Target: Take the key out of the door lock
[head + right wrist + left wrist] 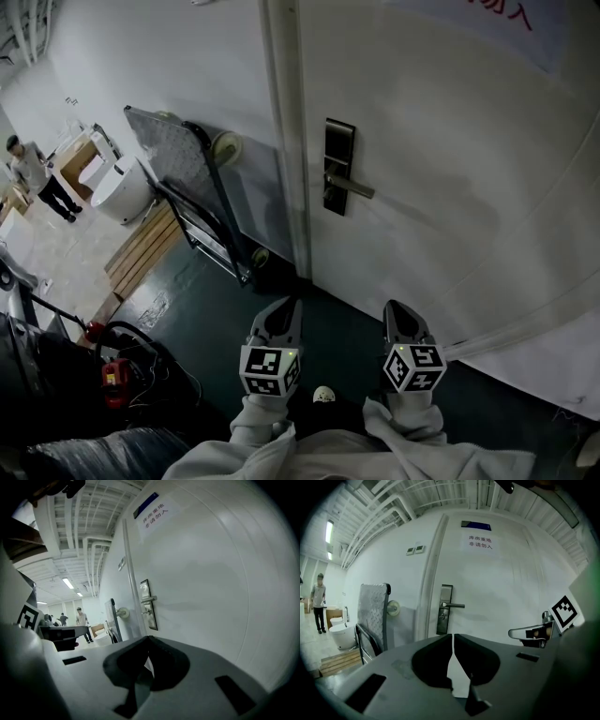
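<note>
Head view: a white door (441, 187) is being shown across the centre and right of the frame. A dark metal lock plate (339, 141) with a lever handle (354, 189) is being seen at upper centre. The left gripper (284, 306) and the right gripper (397, 309) are being held side by side at lower centre, apart from the door, with pale grey sleeves (281, 441) behind them.

The small key (442, 616) is being made out only in the gripper views, as a little projection just under the lever on the lock plate. In the right gripper view it (149, 613) is being seen side-on, sticking out of the plate. In the head view that spot is too small to be read.

Left gripper view: the jaws are being shown pressed together at the tips, with nothing between them. The lock is lying directly above them at frame centre. The right gripper's marker cube (565, 612) is being caught at the right edge.

Right gripper view: its jaws are likewise being shown closed tip to tip and empty, with the door slanting away along the right.

A white paper notice (480, 542) with dark print, high on the door, is being shown whole only by the gripper views.

A folded grey chequer-plate trolley (178, 159) is being seen leaning on the wall left of the door. A white ceramic toilet (122, 192) and a wooden pallet (141, 246) are being seen further left. One standing person (33, 173) is being shown at upper left; two people are being picked up at far left of the right gripper view.
</note>
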The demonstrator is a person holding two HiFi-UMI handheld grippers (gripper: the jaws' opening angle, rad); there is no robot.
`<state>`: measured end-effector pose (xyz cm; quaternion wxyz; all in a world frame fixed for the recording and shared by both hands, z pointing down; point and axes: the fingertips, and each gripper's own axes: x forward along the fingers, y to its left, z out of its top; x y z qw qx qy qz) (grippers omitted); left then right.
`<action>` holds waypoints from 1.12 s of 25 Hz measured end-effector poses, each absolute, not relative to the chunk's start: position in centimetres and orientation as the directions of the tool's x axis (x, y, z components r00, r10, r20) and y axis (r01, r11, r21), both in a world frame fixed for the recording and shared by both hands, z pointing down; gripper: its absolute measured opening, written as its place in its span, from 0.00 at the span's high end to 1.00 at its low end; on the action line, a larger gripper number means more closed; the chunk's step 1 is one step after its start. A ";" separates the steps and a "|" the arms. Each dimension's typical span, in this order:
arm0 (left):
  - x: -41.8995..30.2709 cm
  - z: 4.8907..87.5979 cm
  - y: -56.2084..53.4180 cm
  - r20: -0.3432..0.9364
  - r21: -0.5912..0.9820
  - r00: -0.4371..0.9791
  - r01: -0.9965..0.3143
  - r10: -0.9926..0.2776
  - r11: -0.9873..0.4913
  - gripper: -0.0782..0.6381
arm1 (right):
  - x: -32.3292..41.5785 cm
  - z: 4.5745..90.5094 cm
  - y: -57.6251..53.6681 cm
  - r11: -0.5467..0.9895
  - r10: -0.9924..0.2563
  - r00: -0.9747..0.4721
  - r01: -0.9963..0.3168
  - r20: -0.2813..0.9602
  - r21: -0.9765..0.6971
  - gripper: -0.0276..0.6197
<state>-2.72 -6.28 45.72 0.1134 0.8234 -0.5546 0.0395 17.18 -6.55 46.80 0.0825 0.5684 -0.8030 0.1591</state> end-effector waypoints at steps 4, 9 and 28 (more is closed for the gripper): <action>-3.1 46.5 -5.6 0.203 0.216 0.374 -0.918 -0.905 -0.331 0.86 | 16.9 47.7 -5.7 0.311 -0.875 -0.352 -0.935 0.331 -0.174 0.88; -3.0 47.4 -4.8 0.221 0.249 0.373 -0.915 -0.901 -0.318 0.86 | 17.3 48.7 -5.1 0.297 -0.870 -0.349 -0.935 0.348 -0.195 0.88; -2.6 46.7 -12.9 0.198 0.353 0.440 -0.866 -0.876 -0.355 0.86 | 17.3 47.7 -12.1 0.272 -0.883 -0.313 -0.948 0.349 -0.163 0.88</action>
